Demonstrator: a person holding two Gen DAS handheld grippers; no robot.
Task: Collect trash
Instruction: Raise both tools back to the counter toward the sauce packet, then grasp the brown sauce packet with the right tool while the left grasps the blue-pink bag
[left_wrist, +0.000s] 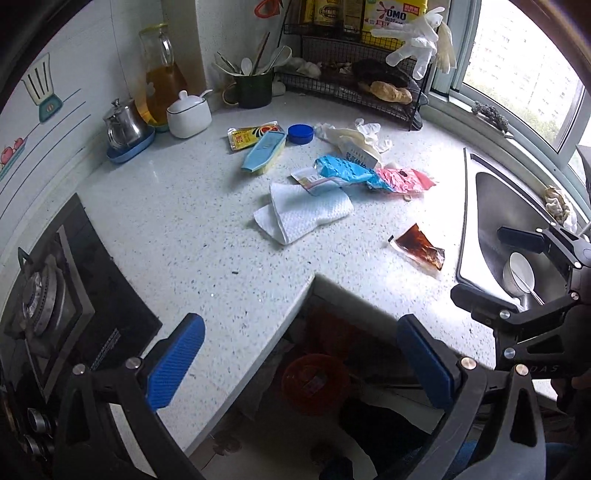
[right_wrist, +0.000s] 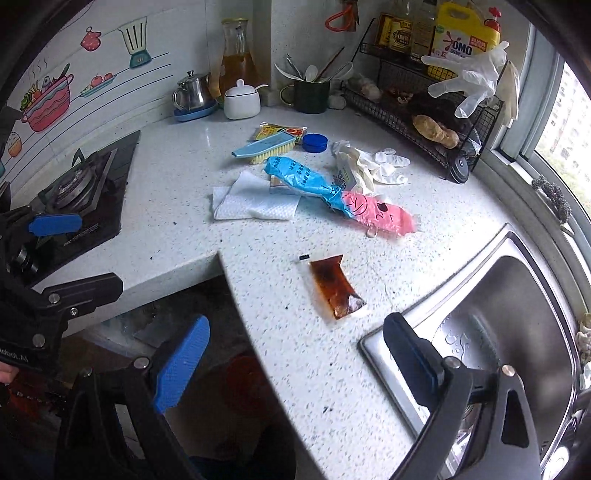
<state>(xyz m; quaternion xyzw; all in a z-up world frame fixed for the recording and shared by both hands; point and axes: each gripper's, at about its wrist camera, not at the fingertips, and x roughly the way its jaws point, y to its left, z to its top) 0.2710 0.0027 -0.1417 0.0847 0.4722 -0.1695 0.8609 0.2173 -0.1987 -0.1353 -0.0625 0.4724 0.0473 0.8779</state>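
1. We carry two black gripper frames, the left gripper (left_wrist: 301, 363) and the right gripper (right_wrist: 297, 363).
2. Our fingers (left_wrist: 175, 360) wear bright blue pads with a fine cross-hatched texture.
3. Silver round screws (left_wrist: 467, 363) stud the black linkage bars.
4. White lettering (right_wrist: 13, 359) marks our left gripper's body, seen from the right.

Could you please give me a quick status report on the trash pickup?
Left gripper open, empty. Right gripper open, empty. Brown sauce packet lies nearest on the counter; wrappers and paper towel beyond. Nothing blocking.
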